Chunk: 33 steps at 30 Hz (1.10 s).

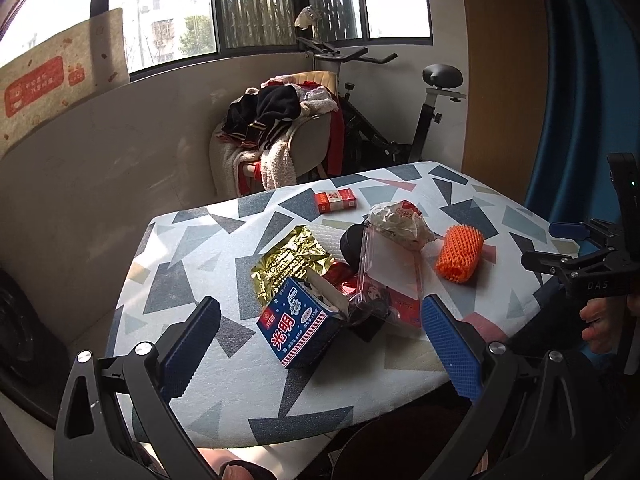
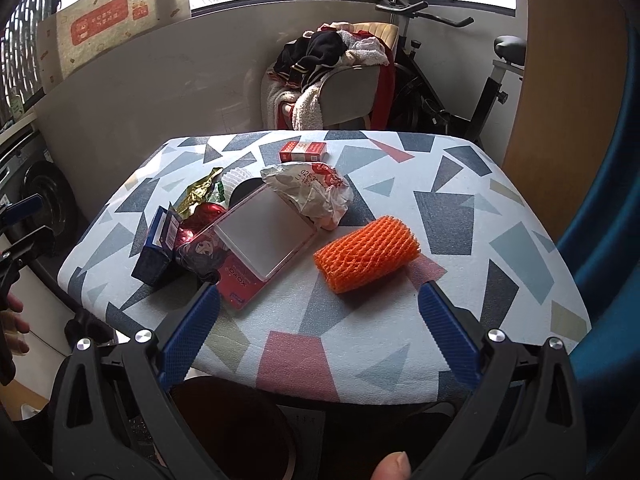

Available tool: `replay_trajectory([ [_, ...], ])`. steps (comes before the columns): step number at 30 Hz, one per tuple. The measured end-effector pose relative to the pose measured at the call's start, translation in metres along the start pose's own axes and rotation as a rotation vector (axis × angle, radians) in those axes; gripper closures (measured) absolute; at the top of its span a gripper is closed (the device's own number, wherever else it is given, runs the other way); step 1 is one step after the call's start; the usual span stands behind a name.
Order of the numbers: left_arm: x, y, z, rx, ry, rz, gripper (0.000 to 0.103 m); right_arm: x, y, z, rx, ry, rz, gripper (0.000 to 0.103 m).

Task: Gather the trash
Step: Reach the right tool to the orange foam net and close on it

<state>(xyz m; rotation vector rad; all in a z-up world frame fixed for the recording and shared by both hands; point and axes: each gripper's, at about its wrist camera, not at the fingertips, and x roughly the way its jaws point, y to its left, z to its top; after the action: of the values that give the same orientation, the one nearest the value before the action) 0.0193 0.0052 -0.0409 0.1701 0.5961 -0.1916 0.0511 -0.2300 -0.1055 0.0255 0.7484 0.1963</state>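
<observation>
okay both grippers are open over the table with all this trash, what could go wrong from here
The clear plastic case lies propped on other trash, so lifting it could send the pile sliding. The orange foam net is a soft roll and may squash or roll away. The blue carton sits near the table edge and could be knocked off.

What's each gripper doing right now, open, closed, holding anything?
Left gripper: open, holding nothing, above the near table edge.
Right gripper: open, holding nothing, facing the orange foam net.
</observation>
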Motion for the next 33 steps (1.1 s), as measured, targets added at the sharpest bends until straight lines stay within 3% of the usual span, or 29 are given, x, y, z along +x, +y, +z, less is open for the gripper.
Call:
replay_trajectory([
  [7, 0.022, 0.023, -0.015, -0.059, 0.051, 0.021, 0.005, 0.024, -0.003, -0.016, -0.012, 0.063, 0.024, 0.006],
  [13, 0.041, 0.033, -0.031, -0.085, 0.088, 0.082, 0.005, 0.038, -0.013, -0.024, -0.043, 0.052, -0.054, 0.006],
  [18, 0.055, 0.042, -0.04, -0.128, 0.093, 0.075, 0.005, 0.057, -0.032, -0.02, 0.029, 0.06, -0.041, 0.006],
  [24, 0.067, 0.049, -0.045, -0.147, 0.107, 0.07, 0.005, 0.098, -0.041, 0.0, -0.034, 0.088, -0.049, 0.006],
  [27, 0.073, 0.056, -0.046, -0.188, 0.111, 0.068, 0.005, 0.119, -0.057, 0.013, 0.084, 0.107, -0.03, 0.006],
  [32, 0.083, 0.073, -0.046, -0.296, 0.138, 0.034, 0.005, 0.157, -0.086, 0.017, 0.428, 0.156, 0.047, 0.007],
  [33, 0.086, 0.076, -0.046, -0.319, 0.146, 0.024, 0.005, 0.164, -0.089, 0.016, 0.462, 0.172, 0.058, 0.024],
])
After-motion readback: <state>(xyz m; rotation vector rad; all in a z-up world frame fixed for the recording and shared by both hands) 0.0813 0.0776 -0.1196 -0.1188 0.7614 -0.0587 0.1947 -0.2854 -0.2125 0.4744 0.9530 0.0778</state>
